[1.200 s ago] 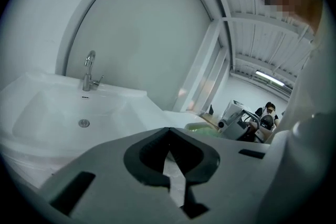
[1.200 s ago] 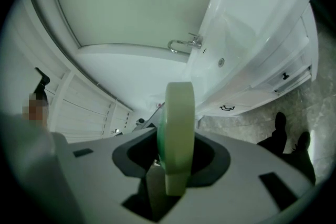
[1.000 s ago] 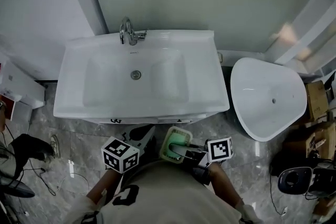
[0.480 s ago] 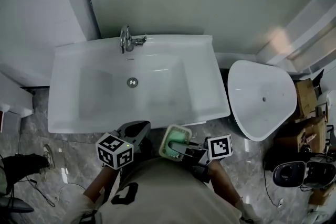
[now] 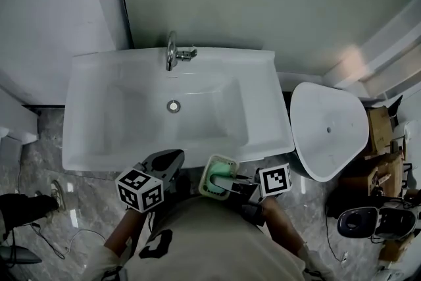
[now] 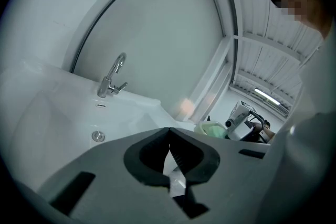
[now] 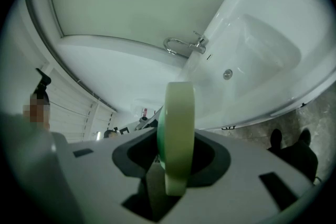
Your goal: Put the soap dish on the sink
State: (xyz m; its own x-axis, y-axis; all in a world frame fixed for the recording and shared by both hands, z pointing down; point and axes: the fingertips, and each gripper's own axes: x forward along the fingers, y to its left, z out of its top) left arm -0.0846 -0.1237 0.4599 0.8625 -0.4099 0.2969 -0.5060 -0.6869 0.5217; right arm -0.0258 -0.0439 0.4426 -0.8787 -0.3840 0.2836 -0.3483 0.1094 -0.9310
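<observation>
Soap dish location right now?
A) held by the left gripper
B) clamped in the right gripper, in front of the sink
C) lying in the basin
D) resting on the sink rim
B: the right gripper is shut on the green soap dish, held in front of the sink.

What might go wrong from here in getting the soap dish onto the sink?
The right tool grips the soap dish by one edge only, so it may pivot or slip. The dish hangs short of the front rim of the sink and may clip it. The shut left tool close beside may bump it.
</observation>
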